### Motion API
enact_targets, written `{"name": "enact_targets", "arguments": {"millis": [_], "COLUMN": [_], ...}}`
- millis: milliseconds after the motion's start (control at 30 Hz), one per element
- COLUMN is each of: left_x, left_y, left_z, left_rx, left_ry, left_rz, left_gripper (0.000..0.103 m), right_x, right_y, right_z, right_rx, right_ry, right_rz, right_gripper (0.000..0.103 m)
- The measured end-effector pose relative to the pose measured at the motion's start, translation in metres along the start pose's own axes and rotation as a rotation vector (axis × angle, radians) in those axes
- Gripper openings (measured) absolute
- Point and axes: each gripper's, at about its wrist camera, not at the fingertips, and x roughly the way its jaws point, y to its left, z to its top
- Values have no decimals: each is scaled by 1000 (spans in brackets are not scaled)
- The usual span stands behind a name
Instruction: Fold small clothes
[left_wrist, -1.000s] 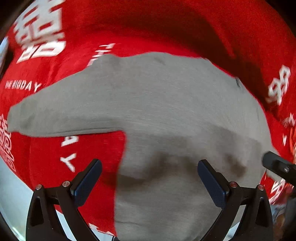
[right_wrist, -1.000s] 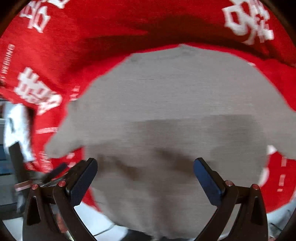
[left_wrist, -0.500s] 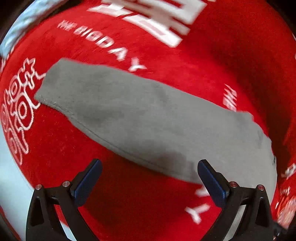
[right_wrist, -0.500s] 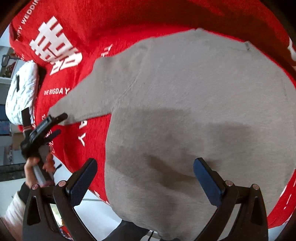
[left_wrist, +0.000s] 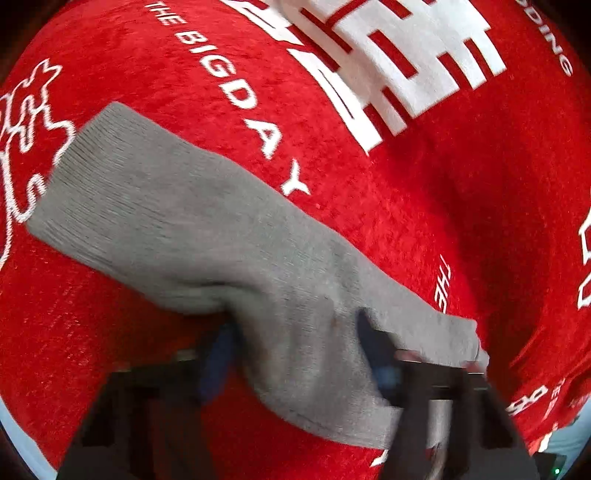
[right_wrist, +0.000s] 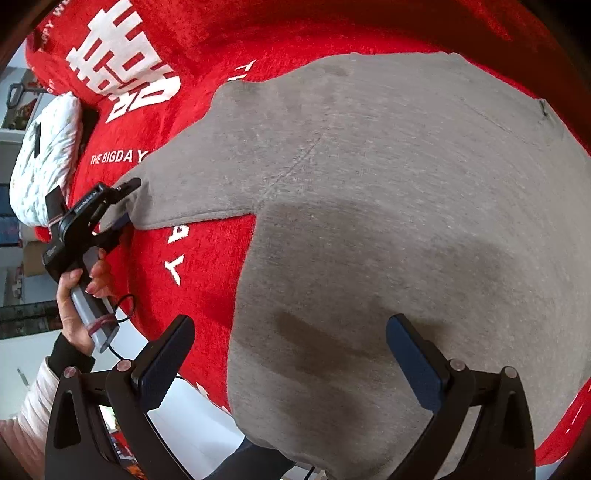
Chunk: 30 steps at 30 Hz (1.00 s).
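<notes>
A grey knit sweater (right_wrist: 406, 184) lies flat on a red blanket (right_wrist: 207, 258) with white lettering. Its left sleeve (left_wrist: 166, 206) stretches out towards the upper left in the left wrist view. My left gripper (left_wrist: 293, 350) is at that sleeve and its jaws are closing, with the cloth bunched between the blurred pads. The right wrist view shows the left gripper (right_wrist: 125, 203) at the sleeve's end, held by a hand (right_wrist: 74, 295). My right gripper (right_wrist: 288, 325) hovers open over the sweater's lower body, with nothing between its fingers.
A white patterned pillow (right_wrist: 44, 155) lies at the far left edge of the blanket. Pale floor (right_wrist: 184, 417) shows beyond the blanket's near edge. Shelves and clutter stand at the far left.
My left gripper swung from the sweater's body out to the sleeve, dropped onto it, and its jaws have drawn in around the cloth. The right gripper shifted over the body and stays open.
</notes>
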Motion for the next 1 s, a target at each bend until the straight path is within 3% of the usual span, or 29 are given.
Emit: {"name": "enact_targets", "arguments": {"millis": [33, 200, 300, 500, 700, 833, 933, 1000], "left_x": [1, -9, -26, -51, -55, -24, 10, 38], "left_y": [2, -8, -32, -131, -244, -311, -344, -358], "left_z": [1, 4, 5, -11, -76, -145, -195, -231], "left_rx": [-14, 31, 74, 303, 557, 695, 788, 853], "left_ry": [15, 7, -9, 23, 147, 269, 341, 388], "left_rz": [-39, -123, -234, -385, -516, -527, -457, -366], "left_gripper": [11, 11, 11, 11, 11, 11, 11, 11], "right_x": [0, -2, -6, -27, -65, -84, -87, -88], "right_y": [0, -4, -8, -24, -63, -110, -145, -167], "right_z": [0, -1, -3, -9, -26, -44, -58, -64], "right_rx": [3, 27, 39, 102, 202, 315, 394, 441], "right_ry": [1, -8, -20, -74, -172, -216, -219, -216], "right_rz": [0, 3, 2, 8, -3, -18, -30, -34], "right_gripper": [103, 103, 103, 103, 103, 103, 103, 103]}}
